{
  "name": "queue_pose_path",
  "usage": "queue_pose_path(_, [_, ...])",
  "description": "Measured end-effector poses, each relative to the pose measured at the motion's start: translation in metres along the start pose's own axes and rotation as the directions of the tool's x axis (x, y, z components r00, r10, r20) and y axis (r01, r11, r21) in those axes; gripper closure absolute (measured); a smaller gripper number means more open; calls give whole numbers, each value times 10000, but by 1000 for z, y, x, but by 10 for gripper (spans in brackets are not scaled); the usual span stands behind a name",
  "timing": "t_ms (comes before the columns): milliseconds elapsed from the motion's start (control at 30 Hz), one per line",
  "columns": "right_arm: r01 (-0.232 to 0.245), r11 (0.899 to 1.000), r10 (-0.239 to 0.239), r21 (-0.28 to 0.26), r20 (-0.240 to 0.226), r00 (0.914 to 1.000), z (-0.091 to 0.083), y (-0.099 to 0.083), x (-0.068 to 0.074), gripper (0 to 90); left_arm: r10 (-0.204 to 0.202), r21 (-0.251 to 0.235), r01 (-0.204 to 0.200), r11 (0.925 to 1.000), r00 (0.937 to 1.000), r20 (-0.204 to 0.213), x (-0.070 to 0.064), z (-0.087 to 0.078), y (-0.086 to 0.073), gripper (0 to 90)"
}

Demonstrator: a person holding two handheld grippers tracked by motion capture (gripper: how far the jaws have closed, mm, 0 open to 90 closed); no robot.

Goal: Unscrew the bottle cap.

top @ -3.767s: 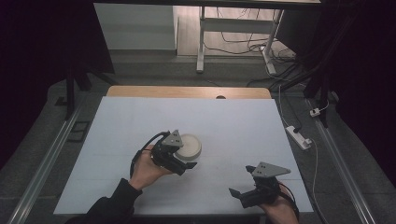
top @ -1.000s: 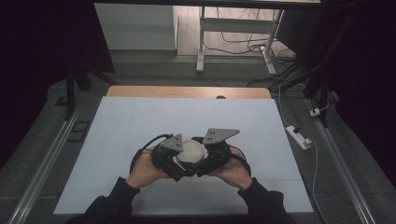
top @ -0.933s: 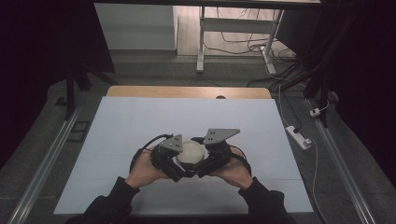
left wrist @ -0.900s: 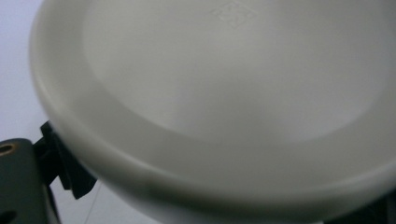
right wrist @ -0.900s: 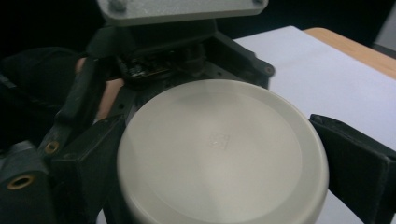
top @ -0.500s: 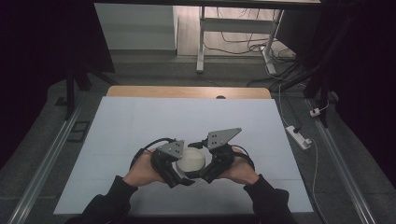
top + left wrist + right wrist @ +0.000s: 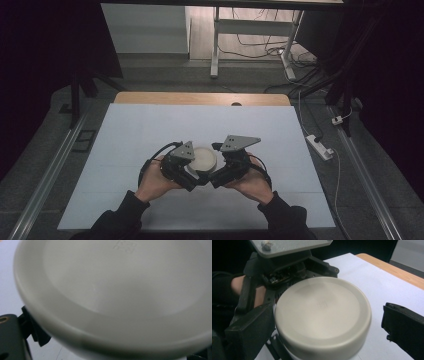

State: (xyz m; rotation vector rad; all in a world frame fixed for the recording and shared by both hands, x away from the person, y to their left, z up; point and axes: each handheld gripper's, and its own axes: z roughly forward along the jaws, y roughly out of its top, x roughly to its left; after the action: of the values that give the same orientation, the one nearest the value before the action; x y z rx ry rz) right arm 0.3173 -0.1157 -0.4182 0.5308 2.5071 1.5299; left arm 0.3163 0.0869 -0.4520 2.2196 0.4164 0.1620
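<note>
Work here centres on a round off-white plastic jar with a broad, flat lid, which sits near the front middle of the pale grey worktop, held between the two hand-held tools. The left gripper comes at the jar from the person's left; in its own view the lid's underside rim is pressed right up to the lens, with one black jaw tucked under the edge at the lower left. It looks clamped on the jar's body below the lid, though the second jaw is mostly hidden, so this is a judgement. The right gripper has its jaws apart, one dark jaw close against the lid's near-left side and the other standing clear of the lid on the far right, with bare worktop showing between that jaw and the lid. So the jar appears steadied and the second tool is brought around the lid, but not closed on it. What is left, as far as can be judged: closing the right jaws on the lid, then turning or lifting it off. The lid sits fully on, level and flush.
</note>
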Motion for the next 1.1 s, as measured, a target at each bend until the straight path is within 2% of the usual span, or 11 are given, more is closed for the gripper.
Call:
queue_pose_path(167, [196, 9998, -192, -97, 346, 9992, 3, 0, 7, 37, -63, 37, 63, 10000, 9999, -98, -3, 1, 3, 72])
queue_pose_path(367, [376, 9990, -370, -237, 241, 9990, 3, -1, 10, 72, 40, 2, -40, 10000, 10000, 38, -5, 0, 4, 73])
queue_pose_path(600, [450, 9990, -451, -37, -520, 9976, 0, 0, 6, 74, 408, -52, -404, 9992, 9951, 904, -4, 0, 2, 73])
queue_pose_path(733, [653, 9979, -650, -39, -1643, 9843, -4, -1, 2, 74, 1000, -108, -997, 9950, 9786, 1797, -4, -2, 2, 72])
queue_pose_path(767, [653, 9979, -650, -39, -1643, 9843, -4, -1, 2, 74, 1000, -108, -997, 9950, 9786, 1797, -4, -2, 2, 72])
queue_pose_path(867, [1022, 9947, -1019, -125, -2642, 9591, -6, -2, 0, 74, 1512, -205, -1509, 9883, 9560, 2514, -6, -3, 1, 72])
queue_pose_path(900, [1108, 9937, -1112, -178, -2893, 9508, -7, -2, 0, 74, 1512, -205, -1509, 9883, 9560, 2514, -6, -3, 1, 72])
queue_pose_path(933, [1144, 9932, -1158, -229, -3146, 9421, -7, -3, 0, 73, 1739, -323, -1718, 9846, 9422, 2864, -8, -3, 1, 72])
queue_pose_path(967, [1144, 9932, -1158, -229, -3146, 9421, -7, -3, 0, 73, 1739, -323, -1718, 9846, 9422, 2864, -8, -3, 1, 72])
queue_pose_path(1000, [1270, 9913, -1312, -351, -3524, 9266, -8, -3, 0, 73, 1852, -397, -1818, 9825, 9350, 3024, -9, -3, 1, 72])
queue_pose_path(1100, [1373, 9899, -1411, -363, -3625, 9213, -8, -3, 0, 72, 1907, -336, -1895, 9813, 9344, 3007, -10, -3, 1, 72])
